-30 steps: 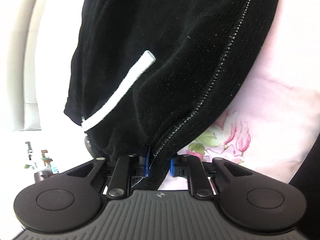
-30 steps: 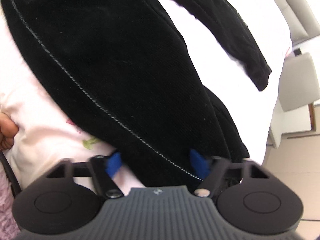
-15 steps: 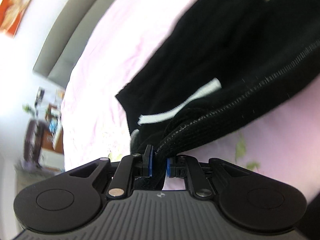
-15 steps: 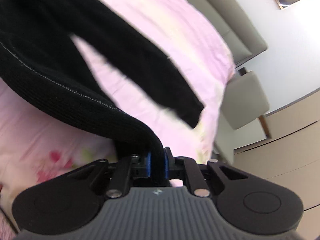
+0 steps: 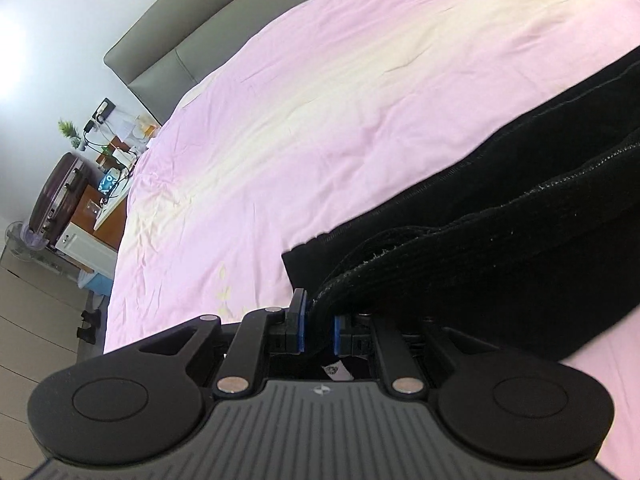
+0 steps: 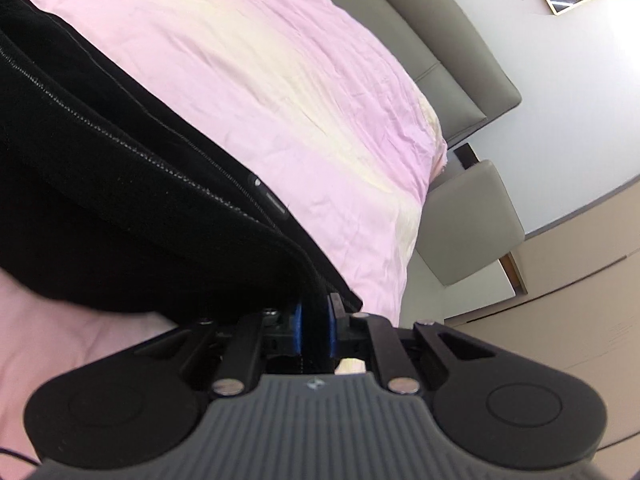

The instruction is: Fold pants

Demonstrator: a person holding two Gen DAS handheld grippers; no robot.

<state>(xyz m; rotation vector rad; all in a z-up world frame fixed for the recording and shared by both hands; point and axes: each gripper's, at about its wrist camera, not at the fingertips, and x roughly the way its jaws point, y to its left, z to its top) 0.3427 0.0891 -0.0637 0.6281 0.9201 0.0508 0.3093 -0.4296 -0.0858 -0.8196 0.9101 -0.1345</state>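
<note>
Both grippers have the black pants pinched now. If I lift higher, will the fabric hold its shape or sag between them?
Likely sag: the pants drape in a soft curve from the left gripper and bunch at the right gripper. The thick ribbed knit looks fairly heavy for cloth, so it probably won't flutter. It seems grippy, not slippery.

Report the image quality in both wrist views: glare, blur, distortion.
Left wrist: strong white glare on the wall at upper left; fisheye bends the headboard; the black pants are slightly smeared, and the left gripper is sharp. Right wrist: even light, a washed pale band across the pink bedsheet, curved edges, soft pants seam, crisp right gripper.
</note>
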